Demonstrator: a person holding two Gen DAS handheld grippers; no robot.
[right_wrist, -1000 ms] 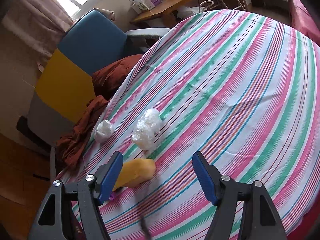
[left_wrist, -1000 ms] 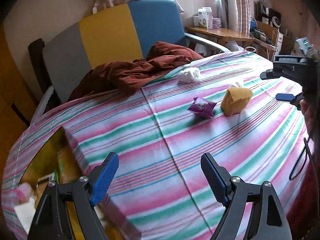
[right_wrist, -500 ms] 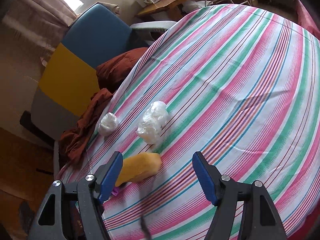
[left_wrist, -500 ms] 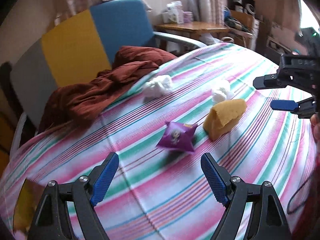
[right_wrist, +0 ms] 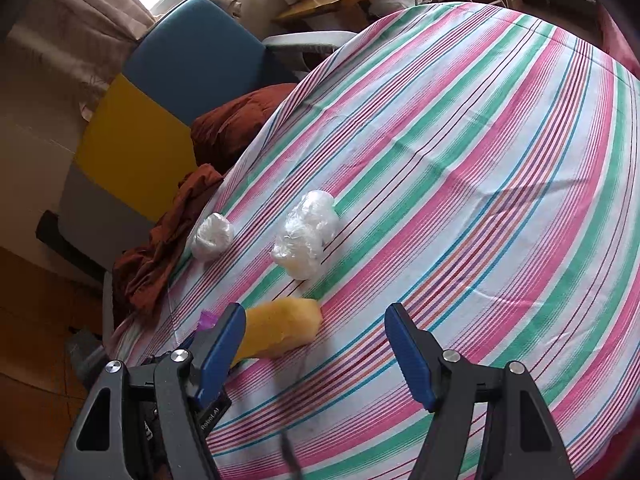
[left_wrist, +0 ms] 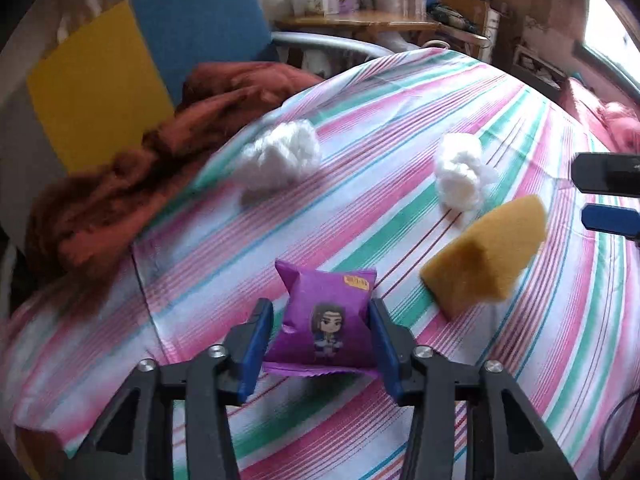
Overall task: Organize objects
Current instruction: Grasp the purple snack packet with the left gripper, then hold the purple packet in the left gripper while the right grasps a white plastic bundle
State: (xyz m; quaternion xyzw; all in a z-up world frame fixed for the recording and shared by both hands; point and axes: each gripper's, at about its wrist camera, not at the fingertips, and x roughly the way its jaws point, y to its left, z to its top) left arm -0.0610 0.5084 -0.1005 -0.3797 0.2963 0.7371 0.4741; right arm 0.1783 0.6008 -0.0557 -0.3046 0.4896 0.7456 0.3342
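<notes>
Left hand-held gripper point(left_wrist: 321, 338): jaws just closing, now narrow round purple snack packet point(left_wrist: 326, 320) on striped tabletop point(left_wrist: 400, 220); pads at sides, firm pinch unclear. Squeeze gently, lift straight. Yellow sponge point(left_wrist: 486, 254) just right: avoid nudging. Right hand-held gripper point(right_wrist: 316, 354): wide, empty, near sponge.

Window daylight, fisheye edge warp, slight blur

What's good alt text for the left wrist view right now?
The left gripper has just closed its blue fingers around a purple snack packet lying on a striped tablecloth. A yellow sponge lies to the packet's right, two white plastic wads lie beyond, and a rust-brown cloth is heaped at left.
</notes>
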